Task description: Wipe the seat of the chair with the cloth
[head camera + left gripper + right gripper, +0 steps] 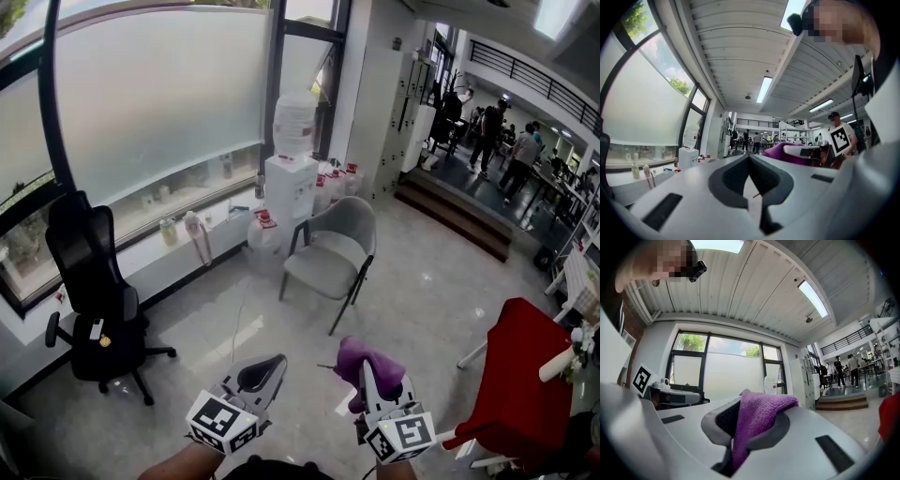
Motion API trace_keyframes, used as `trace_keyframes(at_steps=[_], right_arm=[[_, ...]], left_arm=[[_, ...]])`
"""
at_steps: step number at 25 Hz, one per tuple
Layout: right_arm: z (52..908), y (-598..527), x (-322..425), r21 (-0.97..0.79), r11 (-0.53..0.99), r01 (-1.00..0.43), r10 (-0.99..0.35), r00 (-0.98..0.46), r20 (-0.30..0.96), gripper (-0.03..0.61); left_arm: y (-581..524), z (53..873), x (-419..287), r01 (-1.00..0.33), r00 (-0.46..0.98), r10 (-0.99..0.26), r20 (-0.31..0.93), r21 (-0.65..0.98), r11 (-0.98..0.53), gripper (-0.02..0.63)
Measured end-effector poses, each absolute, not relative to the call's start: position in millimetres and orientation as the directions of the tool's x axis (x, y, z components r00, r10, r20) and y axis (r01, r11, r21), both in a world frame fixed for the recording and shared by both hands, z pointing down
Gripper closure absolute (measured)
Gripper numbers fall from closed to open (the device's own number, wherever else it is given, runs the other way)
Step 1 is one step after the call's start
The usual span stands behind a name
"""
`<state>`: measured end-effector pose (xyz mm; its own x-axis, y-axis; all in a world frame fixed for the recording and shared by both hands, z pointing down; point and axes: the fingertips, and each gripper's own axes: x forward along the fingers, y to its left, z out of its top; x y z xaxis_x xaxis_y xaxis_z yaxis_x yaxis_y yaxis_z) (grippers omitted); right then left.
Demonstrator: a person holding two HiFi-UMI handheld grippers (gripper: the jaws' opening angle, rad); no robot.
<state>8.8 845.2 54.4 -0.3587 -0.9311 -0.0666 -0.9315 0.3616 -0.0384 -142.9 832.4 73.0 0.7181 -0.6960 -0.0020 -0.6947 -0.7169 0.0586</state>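
Purple cloth (pixel 761 411) is clamped in the right tongs (pixel 755 414) (lower end hidden there); left tongs (pixel 749 160) are closed, empty.

Two grippers held side by side.
The left gripper (pixel 271 363) is closed and empty; the right gripper (pixel 368 369) clamps a purple cloth (pixel 348 356).

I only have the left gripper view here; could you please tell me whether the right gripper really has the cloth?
Observer: Yes, the right gripper is shut on the purple cloth, which sticks out past its fingers.
Operator: Thanks. Where is the chair?
Observer: The grey chair stands ahead across the floor, its seat bare.
Operator: Anything beside my path?
Observer: A red-covered chair stands close on the right.
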Motion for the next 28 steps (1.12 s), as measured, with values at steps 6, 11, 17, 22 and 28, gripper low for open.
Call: trace_keyframes(at_steps=[6,11,17,22,28], right_arm=[[56.4,840.6,-5.5,-0.046,0.351,-0.935,-0.935,-0.349,-0.059,0.554],[56.5,833.8,-25.0,-0.050,0.335,-0.941,-0.941,-0.333,-0.054,0.554],[60.9,830.1,-49.6,-0.048,0.314,-0.948,-0.949,-0.312,-0.047,0.554],[66.5,823.4,-66.3,-0.050,0.311,-0.949,-0.950,-0.309,-0.030,0.554],[65.8,802.5,-63.1,-0.052,0.318,-0.947,-0.948,-0.315,-0.049,0.554]], left_arm=[[828.4,76.0,-158.2,-0.689,0.723,-0.691,-0.004,0.067,-0.721,0.611],[822.3,75.0,-181.7,-0.683,0.728,-0.685,-0.009,0.070,-0.727,0.611],[819.8,78.4,-207.4,-0.664,0.745,-0.667,-0.015,0.084,-0.743,0.611],[812.4,83.6,-224.6,-0.657,0.751,-0.660,-0.015,0.092,-0.749,0.611],[795.1,90.1,-220.5,-0.661,0.748,-0.664,-0.005,0.090,-0.745,0.611]])
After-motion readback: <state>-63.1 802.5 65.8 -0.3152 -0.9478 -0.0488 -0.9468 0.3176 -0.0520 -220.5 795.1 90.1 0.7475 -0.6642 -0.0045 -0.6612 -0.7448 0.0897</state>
